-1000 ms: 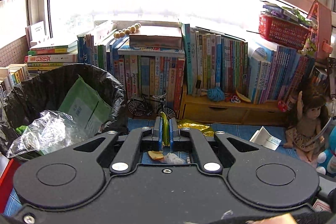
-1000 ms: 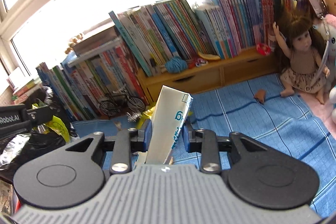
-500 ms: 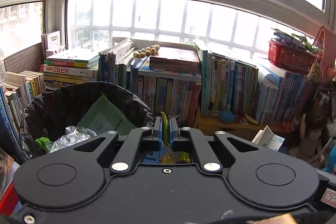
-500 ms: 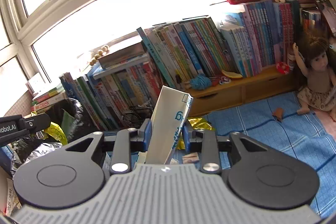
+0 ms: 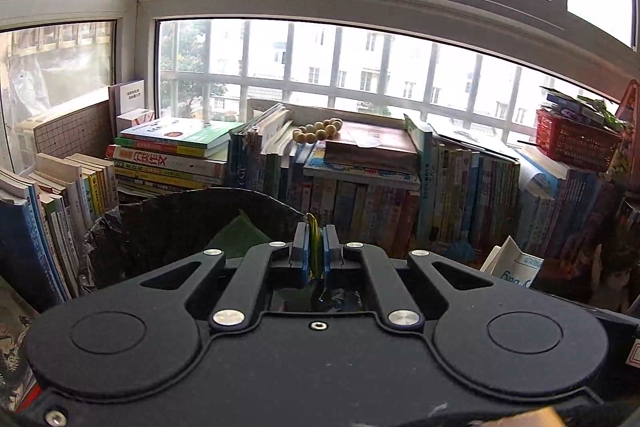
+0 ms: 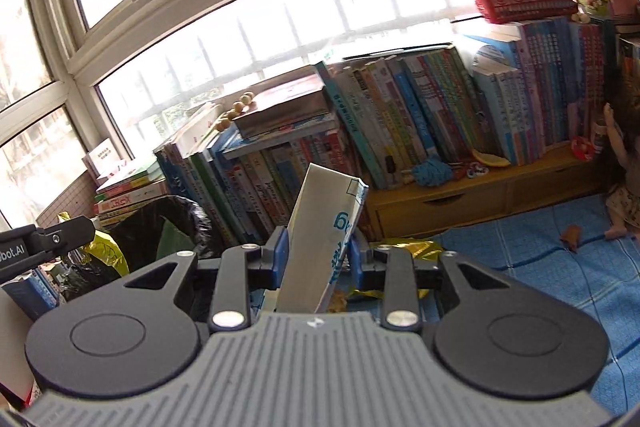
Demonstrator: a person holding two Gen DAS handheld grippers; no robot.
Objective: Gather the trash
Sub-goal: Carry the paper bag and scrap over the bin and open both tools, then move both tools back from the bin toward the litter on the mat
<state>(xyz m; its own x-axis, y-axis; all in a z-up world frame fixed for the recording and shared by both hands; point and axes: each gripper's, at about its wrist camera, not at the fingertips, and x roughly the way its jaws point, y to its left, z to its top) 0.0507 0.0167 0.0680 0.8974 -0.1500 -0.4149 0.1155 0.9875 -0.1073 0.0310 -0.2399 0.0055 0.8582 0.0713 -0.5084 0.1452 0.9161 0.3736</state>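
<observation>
Trash is held in both grippers. The left gripper (image 5: 315, 247) has its jaws almost fully together, pinching a thin yellow-green foil wrapper (image 5: 314, 245) that stands on edge between the blue pads. In the right wrist view the same wrapper (image 6: 105, 253) hangs crumpled from the fingertips just beside the bin. The right gripper (image 6: 318, 257) has its jaws at a narrow opening, clamped on a flattened white carton with blue print (image 6: 326, 235); the carton rises tilted above the fingers. The round bin lined with a black plastic bag (image 5: 168, 223) stands ahead of the left gripper and to its left, against rows of upright books (image 5: 460, 195). A green paper sheet (image 5: 240, 239) lies inside it. On the blue striped mat (image 6: 560, 267), a crumpled golden foil piece (image 6: 408, 251) lies behind the right gripper's fingers.
</observation>
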